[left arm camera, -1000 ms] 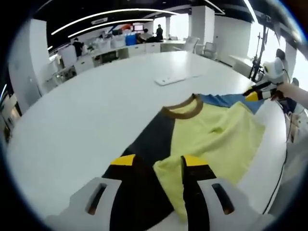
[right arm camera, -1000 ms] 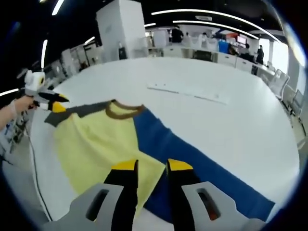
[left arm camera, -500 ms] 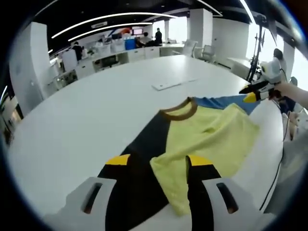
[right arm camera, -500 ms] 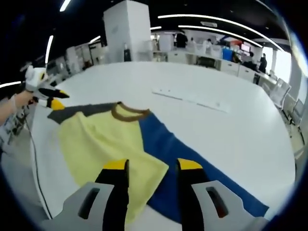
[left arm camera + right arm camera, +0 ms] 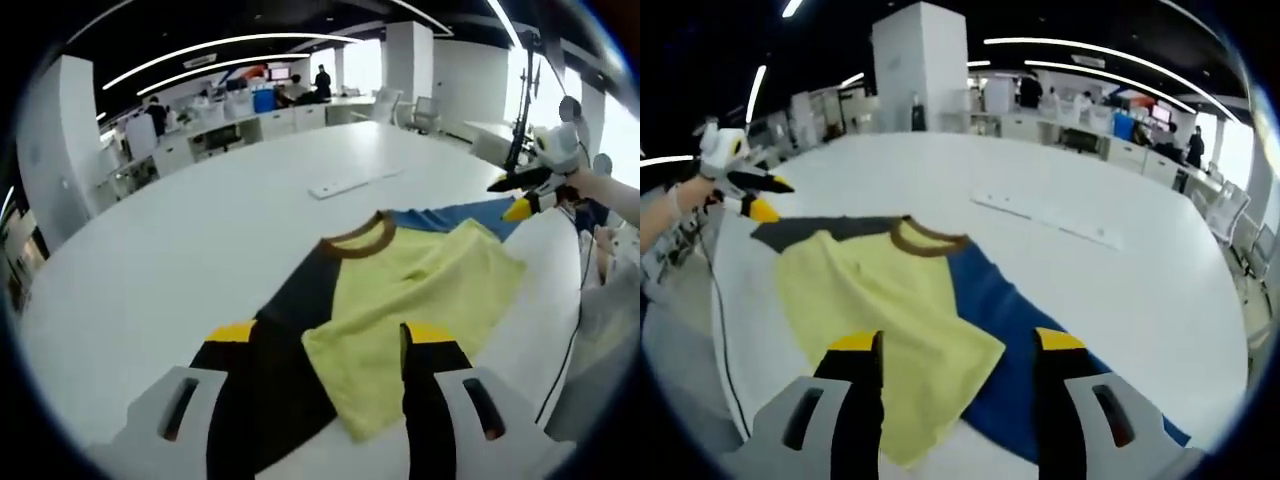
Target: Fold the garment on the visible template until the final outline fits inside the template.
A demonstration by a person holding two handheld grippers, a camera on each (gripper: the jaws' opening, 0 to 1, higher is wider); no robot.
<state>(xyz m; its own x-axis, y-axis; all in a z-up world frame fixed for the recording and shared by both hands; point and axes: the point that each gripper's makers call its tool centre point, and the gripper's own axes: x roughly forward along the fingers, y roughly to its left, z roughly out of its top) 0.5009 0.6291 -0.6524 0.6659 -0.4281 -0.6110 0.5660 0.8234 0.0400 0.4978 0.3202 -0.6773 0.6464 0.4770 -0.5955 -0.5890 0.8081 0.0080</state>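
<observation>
Since a second ago I have let both sets of jaws spread: my left gripper (image 5: 330, 335) then had its tips close around the yellow hem, and now they stand wide apart with nothing between them; my right gripper (image 5: 958, 342) has opened just as far and holds nothing. The garment (image 5: 400, 290), a shirt with a yellow middle, a dark panel and a blue panel, lies flat on the white table (image 5: 190, 240) close to its near edge. Its brown collar (image 5: 927, 239) points away from me toward the table's centre, the long axis running sleeve to sleeve along the edge. A white strip (image 5: 345, 183) lies beyond the collar, well apart.
</observation>
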